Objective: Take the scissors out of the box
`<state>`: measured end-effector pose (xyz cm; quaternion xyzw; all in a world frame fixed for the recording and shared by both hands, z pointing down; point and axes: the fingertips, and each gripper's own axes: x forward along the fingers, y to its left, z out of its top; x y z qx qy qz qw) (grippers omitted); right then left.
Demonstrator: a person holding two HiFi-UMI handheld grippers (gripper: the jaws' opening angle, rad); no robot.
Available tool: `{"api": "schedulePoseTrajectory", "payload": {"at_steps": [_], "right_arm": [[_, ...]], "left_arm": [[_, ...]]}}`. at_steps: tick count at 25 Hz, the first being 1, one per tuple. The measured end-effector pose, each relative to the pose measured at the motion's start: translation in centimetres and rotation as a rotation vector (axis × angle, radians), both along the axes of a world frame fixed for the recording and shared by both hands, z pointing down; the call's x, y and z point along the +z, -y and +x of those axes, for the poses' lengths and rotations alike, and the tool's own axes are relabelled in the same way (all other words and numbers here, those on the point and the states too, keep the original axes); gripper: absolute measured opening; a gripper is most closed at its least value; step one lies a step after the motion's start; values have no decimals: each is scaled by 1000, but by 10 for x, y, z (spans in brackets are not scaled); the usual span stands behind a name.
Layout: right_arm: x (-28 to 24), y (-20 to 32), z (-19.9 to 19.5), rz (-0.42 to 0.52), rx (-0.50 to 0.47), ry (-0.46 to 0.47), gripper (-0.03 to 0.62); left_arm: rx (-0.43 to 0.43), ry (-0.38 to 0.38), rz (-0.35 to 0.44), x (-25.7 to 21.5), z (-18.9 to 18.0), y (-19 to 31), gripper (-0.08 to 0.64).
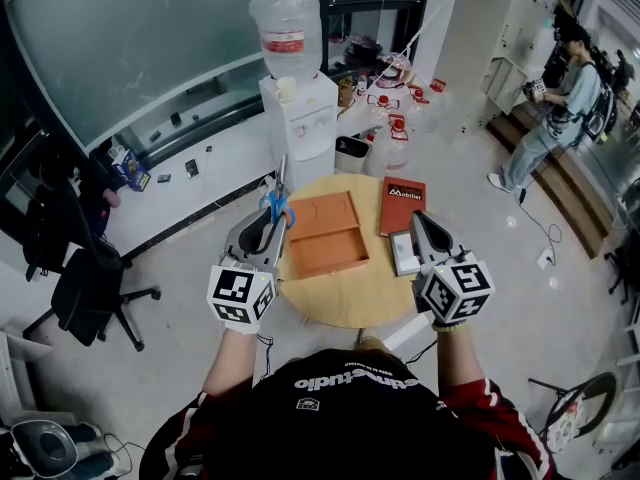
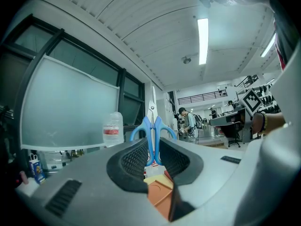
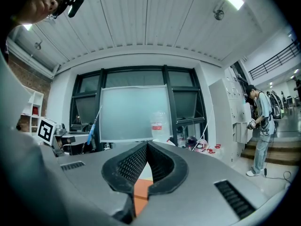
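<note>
Standing upright in the left gripper (image 1: pixel 268 228), the scissors (image 1: pixel 279 202) are out of the box (image 1: pixel 325 233): they hang in the air above its left rim, blades pointing up and blue handle loops down. The left gripper view shows the jaws clamped on those two loops, squeezing them together, with the steel blades (image 2: pixel 152 105) rising unsupported above the pads. The orange box lies open on the round table (image 1: pixel 350 303) and, as far as the head view shows, holds nothing else. The right gripper (image 1: pixel 421 224) hovers over the right side of the table, just beside a red book (image 1: pixel 402 205); its jaws are closed on each other with nothing between them.

The extraction looks essentially done, so the risk lies in the hold. The grip is low, on smooth rounded plastic, and the weight sits high; a quick tilt could let the scissors pivot in the pads or slide out. Because they are near the table's left edge, a slip could send them onto the floor, not back into the box.
</note>
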<state>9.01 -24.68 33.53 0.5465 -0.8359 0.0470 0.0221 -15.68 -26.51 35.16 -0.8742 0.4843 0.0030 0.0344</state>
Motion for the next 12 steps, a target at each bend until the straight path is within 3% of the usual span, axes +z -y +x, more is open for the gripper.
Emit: {"api": "schedulePoseTrajectory", "payload": {"at_steps": [12], "right_arm": [[4,-3,7,-17,13,-12,26]], "left_arm": [[12,-4,-5,4,6,2,89]]}}
